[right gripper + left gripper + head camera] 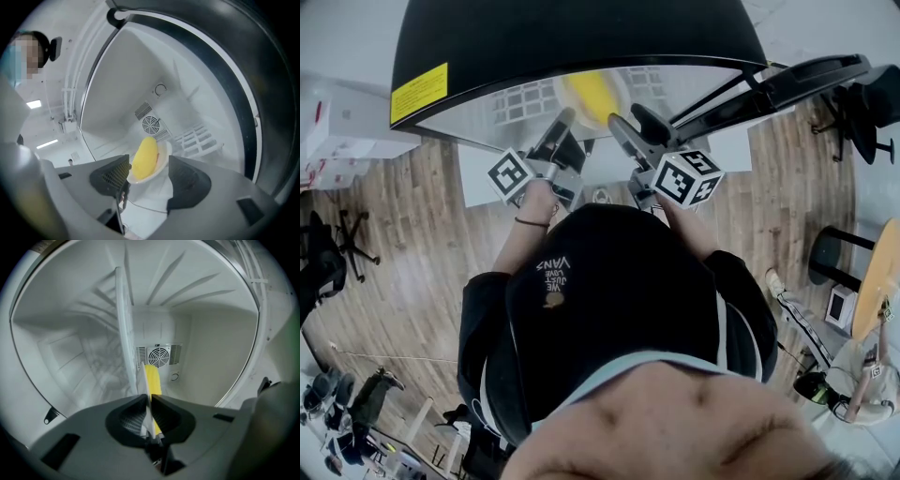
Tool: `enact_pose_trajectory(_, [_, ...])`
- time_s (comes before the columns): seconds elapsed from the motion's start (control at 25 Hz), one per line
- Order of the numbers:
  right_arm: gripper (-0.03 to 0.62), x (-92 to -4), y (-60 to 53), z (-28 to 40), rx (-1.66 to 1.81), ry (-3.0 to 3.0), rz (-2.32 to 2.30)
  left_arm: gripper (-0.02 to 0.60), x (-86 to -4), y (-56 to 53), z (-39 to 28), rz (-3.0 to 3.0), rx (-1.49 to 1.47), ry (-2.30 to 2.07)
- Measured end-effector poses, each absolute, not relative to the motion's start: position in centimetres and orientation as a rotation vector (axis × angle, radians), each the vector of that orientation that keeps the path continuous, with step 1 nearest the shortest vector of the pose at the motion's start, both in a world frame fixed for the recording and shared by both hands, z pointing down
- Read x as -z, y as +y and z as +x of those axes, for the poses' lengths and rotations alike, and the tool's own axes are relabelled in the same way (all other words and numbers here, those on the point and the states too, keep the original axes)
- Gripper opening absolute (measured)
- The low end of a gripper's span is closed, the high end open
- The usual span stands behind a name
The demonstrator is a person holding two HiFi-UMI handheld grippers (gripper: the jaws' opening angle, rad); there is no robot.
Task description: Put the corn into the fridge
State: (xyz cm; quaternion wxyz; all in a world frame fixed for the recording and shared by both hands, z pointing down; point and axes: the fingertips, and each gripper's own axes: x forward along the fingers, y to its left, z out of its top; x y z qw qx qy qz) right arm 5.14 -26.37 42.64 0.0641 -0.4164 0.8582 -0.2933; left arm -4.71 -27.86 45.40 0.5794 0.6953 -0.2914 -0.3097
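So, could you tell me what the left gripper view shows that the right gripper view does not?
Only the left gripper view: the left tongs shut on the rim of the white plate, seen edge-on. Only the right gripper view: the right tongs open, and the corn as a whole oval lying on the plate. Both: the corn, the plate and the round fan grille.

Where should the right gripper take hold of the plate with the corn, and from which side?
Probably the thin rim of the plate, at the near edge facing the right gripper, coming edge-on with one finger over and one under. The corn fills the shallow middle, and the left gripper is shut on another part of the rim.
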Motion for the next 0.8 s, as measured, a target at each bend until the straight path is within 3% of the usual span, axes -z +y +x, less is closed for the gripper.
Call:
enact_pose_trajectory(0.2, [0.250,-43.2,-25.5,5.1,0.722,2.713,-1.365,0.044,-45.3,-27.8,-4.6,1.628,0.725,-0.673])
enact_pose_trajectory(0.64, [0.114,-43.7,-24.3,4.9,0.520,2.817,-1.472,0.044,-45.4,-27.8,-4.7,1.647,0.712,-0.674])
enact_pose_trajectory(0.8, [0.094,-43.7,-24.2,4.9,0.492,2.829,-1.491,0.044,-45.3,-27.8,-4.6,1.651,0.718,-0.672])
